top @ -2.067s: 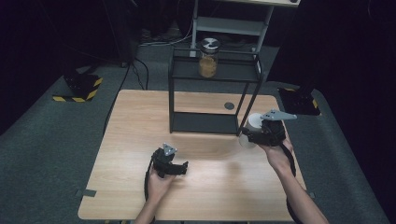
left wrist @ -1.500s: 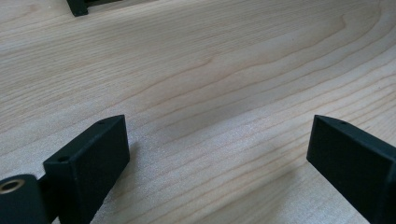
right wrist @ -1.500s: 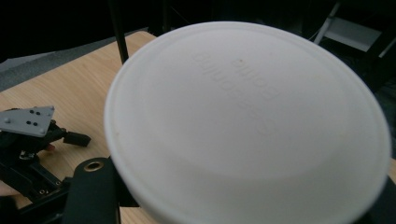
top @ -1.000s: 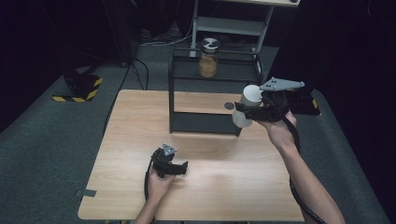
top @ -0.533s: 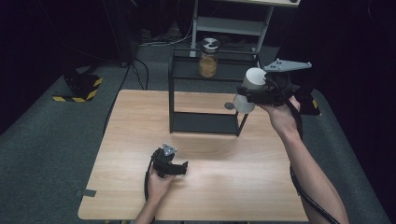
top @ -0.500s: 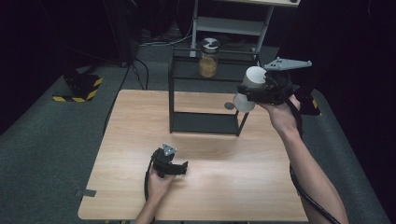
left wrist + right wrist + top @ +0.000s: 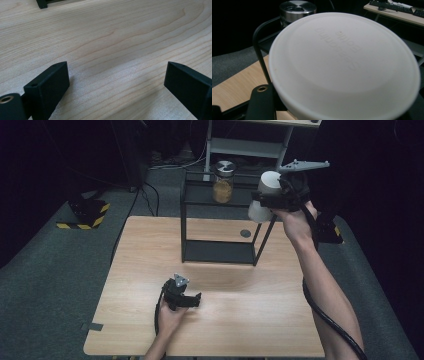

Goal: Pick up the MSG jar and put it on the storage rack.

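Beside the black rack's [image 7: 220,215] top shelf, the right claw [image 7: 265,200] grips a white container [image 7: 264,195] — left claw [image 7: 192,301] open, idle.

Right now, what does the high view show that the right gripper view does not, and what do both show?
High view alone: the left gripper resting open on the table, and the person's forearms. Right gripper view alone: raised lettering on the flat end of the white container, too blurred to read. Both: that white container clamped in the right gripper, the black metal rack and the steel-lidded jar on its top shelf.
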A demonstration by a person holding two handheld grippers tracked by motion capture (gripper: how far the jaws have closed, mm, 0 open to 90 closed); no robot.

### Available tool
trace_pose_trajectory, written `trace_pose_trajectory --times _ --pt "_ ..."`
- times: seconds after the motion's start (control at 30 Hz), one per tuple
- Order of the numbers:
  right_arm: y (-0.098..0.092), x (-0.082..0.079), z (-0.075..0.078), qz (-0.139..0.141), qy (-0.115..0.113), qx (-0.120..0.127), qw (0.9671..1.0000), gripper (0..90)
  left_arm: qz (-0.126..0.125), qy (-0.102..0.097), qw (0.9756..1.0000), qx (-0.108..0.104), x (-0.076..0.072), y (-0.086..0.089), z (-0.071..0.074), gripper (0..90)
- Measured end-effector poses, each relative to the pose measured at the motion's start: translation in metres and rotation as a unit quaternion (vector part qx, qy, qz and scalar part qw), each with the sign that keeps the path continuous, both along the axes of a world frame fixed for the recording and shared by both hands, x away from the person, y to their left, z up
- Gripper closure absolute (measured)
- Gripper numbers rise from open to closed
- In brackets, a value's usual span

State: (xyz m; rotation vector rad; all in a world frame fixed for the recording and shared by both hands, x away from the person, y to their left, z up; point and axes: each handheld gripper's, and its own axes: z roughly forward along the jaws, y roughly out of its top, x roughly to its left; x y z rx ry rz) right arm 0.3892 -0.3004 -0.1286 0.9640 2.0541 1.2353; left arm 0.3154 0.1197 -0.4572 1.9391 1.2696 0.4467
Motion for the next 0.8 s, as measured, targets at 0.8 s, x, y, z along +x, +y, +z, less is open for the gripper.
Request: trace_pose_trajectory --times 0.8 --pt "0.030 0.044 0.010 -0.078 0.011 0.016 0.9967 34.4 0.002 -0.001 1.0000 0.002 0.000 -0.001 0.000 6.1"
